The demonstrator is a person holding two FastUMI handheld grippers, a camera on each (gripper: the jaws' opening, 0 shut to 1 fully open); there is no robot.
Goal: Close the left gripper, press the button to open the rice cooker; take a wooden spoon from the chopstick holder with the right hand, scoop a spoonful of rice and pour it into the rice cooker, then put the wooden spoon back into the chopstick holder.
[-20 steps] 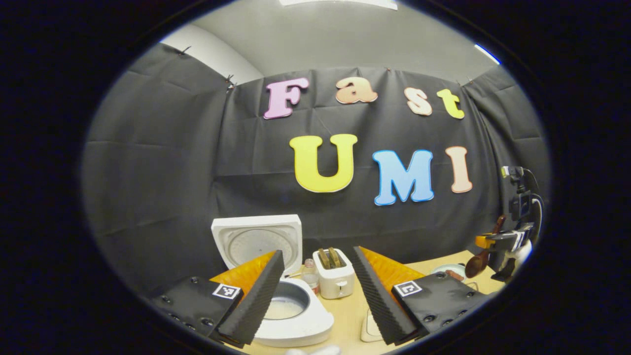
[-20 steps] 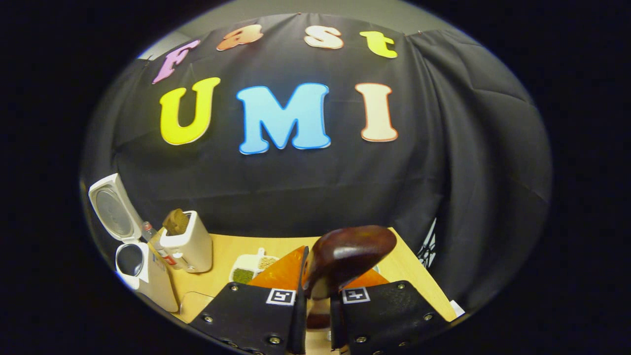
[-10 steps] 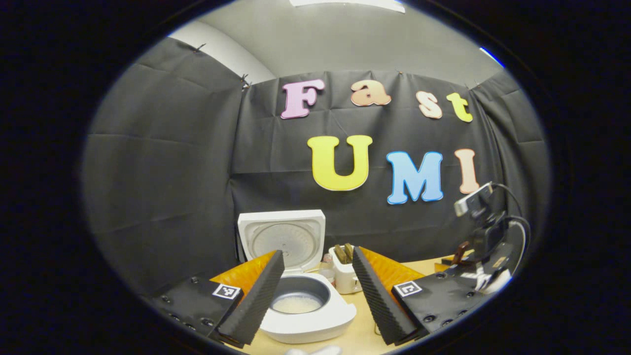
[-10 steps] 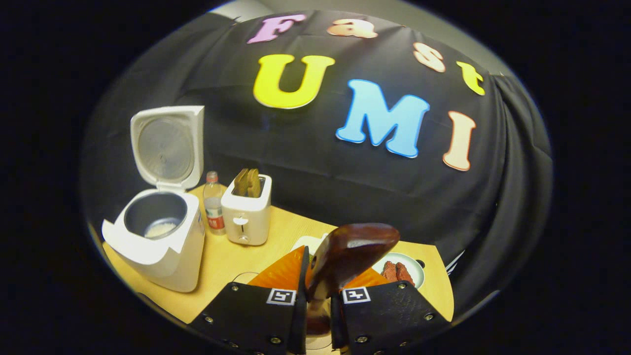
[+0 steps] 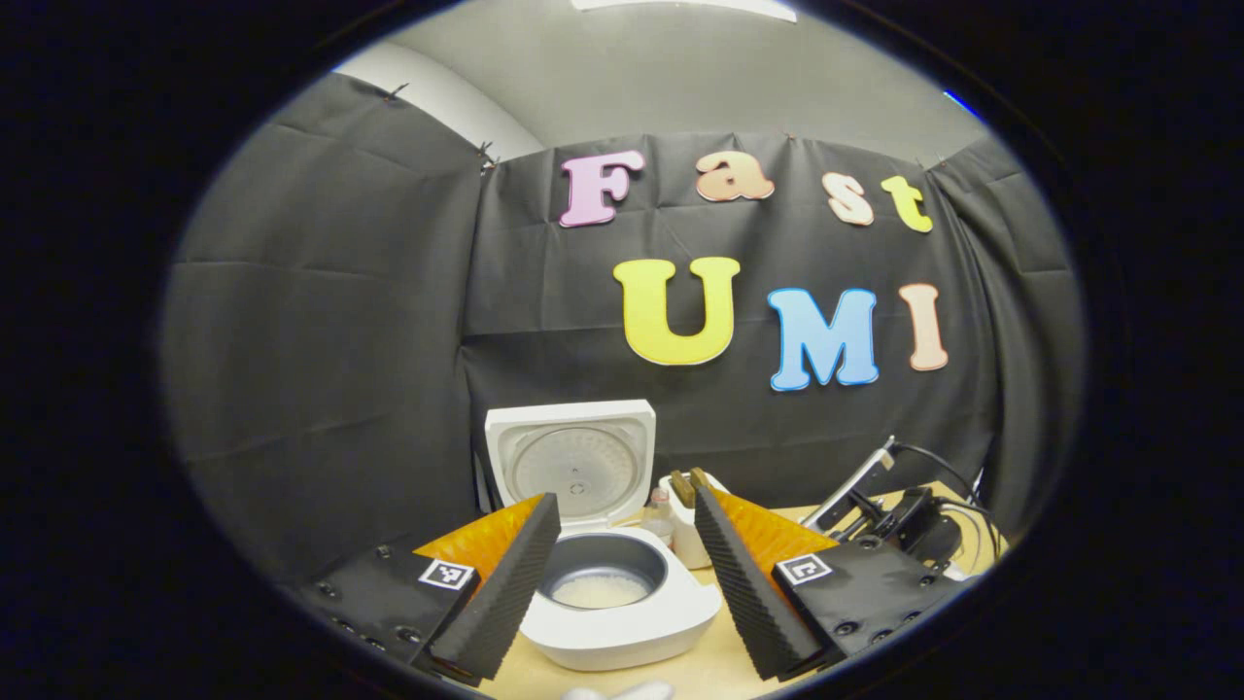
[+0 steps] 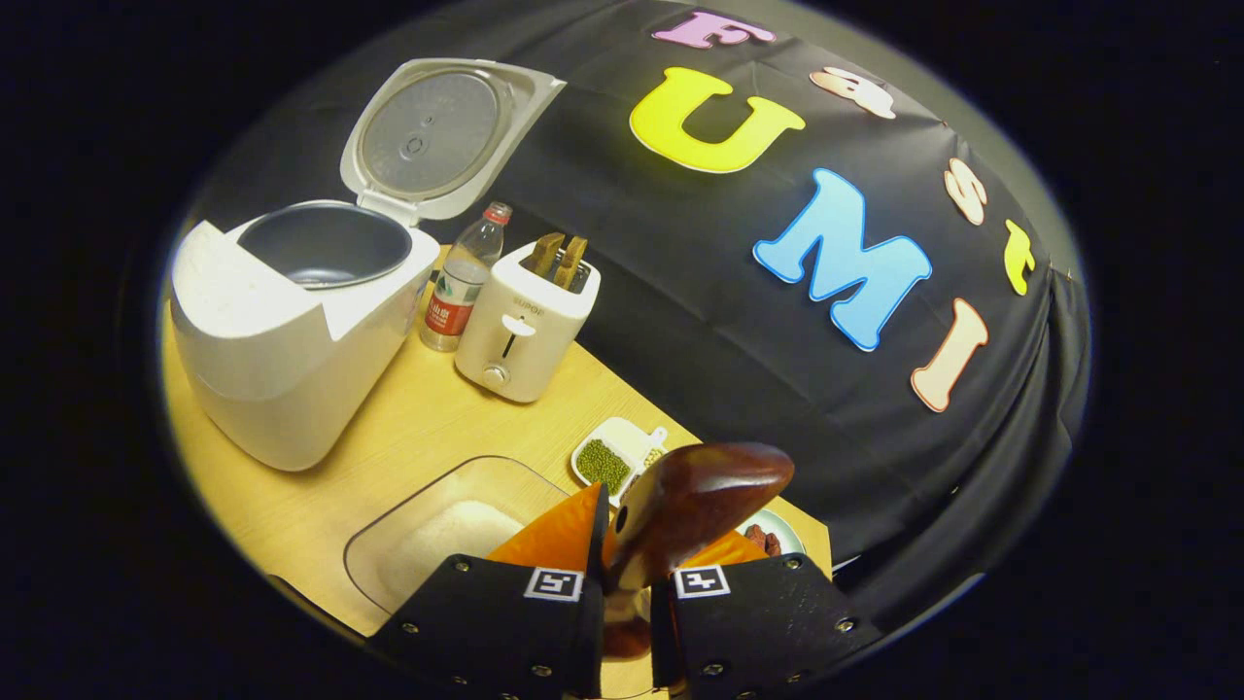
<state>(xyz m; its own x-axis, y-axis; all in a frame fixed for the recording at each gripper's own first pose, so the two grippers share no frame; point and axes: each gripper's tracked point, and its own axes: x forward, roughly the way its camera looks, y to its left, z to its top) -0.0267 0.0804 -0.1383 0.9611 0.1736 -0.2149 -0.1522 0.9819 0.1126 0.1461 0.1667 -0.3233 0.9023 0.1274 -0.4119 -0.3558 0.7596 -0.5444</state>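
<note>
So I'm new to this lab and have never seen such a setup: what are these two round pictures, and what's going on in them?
No robot here: a person holds a two-finger claw in each hand, and each claw carries a fisheye camera looking along its own fingers. In the left gripper view, the left claw is open, facing the rice cooker, whose lid stands up. In the right gripper view, the right claw is shut on a wooden spoon. The wooden table also holds a toaster, a water bottle, a clear tray of rice and a small dish of green beans.
</note>
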